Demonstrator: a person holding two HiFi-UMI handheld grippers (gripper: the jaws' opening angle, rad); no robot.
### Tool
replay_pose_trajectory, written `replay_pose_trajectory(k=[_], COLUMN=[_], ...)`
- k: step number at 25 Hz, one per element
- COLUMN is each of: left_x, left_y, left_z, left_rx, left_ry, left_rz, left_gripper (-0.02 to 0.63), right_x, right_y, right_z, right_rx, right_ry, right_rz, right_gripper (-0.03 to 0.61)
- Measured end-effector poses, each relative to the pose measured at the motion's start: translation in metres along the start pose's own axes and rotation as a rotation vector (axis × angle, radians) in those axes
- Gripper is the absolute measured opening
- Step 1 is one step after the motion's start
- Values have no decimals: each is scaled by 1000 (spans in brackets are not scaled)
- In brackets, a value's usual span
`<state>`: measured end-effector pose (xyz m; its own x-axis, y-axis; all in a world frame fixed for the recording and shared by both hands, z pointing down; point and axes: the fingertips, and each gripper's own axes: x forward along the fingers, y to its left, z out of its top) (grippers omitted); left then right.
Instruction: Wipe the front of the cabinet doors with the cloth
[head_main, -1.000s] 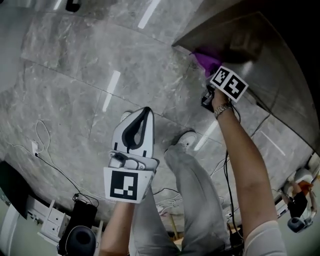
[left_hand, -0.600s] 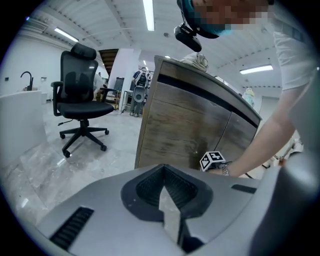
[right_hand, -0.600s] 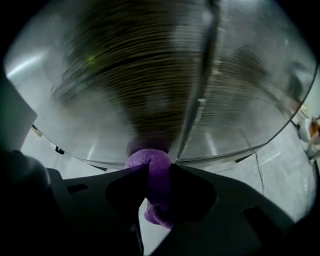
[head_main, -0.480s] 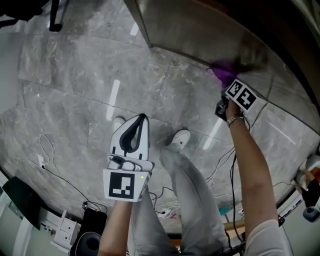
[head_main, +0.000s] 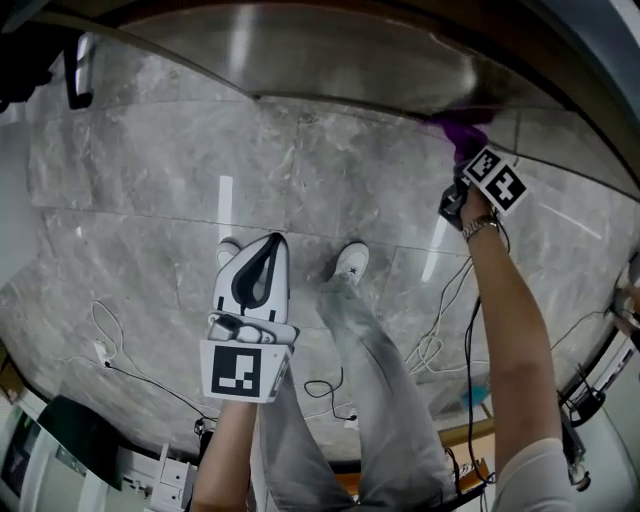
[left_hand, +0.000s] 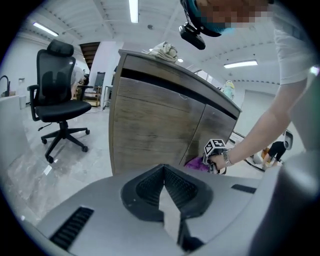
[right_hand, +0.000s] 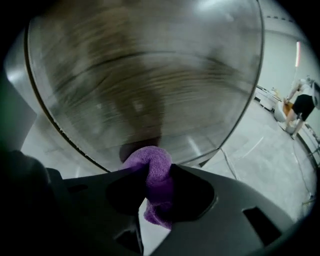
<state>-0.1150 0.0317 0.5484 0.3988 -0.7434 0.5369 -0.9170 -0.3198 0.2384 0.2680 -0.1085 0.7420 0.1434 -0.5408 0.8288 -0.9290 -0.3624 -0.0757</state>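
My right gripper (right_hand: 155, 172) is shut on a purple cloth (right_hand: 154, 172), whose bunched end presses low against the wood-grain cabinet door (right_hand: 145, 90). In the head view the right gripper (head_main: 470, 160) holds the purple cloth (head_main: 462, 128) at the bottom edge of the cabinet door (head_main: 330, 60). From the left gripper view the cabinet (left_hand: 150, 130), the cloth (left_hand: 196, 163) and the right gripper's marker cube (left_hand: 215, 148) show low on the door. My left gripper (head_main: 255, 262) hangs over the floor, its jaws together with nothing between them, away from the cabinet.
A black office chair (left_hand: 57, 95) stands left of the cabinet. Cables (head_main: 440, 340) trail over the grey stone floor (head_main: 150, 200) near the person's shoes (head_main: 350, 262). A light cloth (left_hand: 164, 50) lies on the cabinet top. Equipment (head_main: 60, 450) sits behind.
My head has tilted, so the cabinet front now spans the top of the view. The right gripper with the cloth has shifted right along the door's lower edge. The left gripper hardly moved.
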Motion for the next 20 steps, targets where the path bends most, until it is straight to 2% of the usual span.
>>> replay_pose_trajectory(k=[3,8,12,15,17,20], left_x=[-3,-19,-41,-58,-75,-105], left_y=[-16,-46,-60,-63,-63,-58], left_z=[13,42,75,109,133,171], left_rx=[16,58,102,148,165,187], left_ry=[4,17,13,-26,-52,-79], left_rz=[-44,-148,-218,-268,-289,-303], left_gripper=[6,6,6,6,6,6], right_x=[-29,-94,-159,-209,-249,-312], right_y=[-22,-33,-13,4,14,28], right_z=[-1,-16,-28,-34,-31,-13], right_rx=[-8,-111,-175,-211,-207,-147], right_ry=[1,16,23,10,-11,-41], right_rz=[-15,25,127,182,212,249], right_gripper=[118,118,118,118,118,118])
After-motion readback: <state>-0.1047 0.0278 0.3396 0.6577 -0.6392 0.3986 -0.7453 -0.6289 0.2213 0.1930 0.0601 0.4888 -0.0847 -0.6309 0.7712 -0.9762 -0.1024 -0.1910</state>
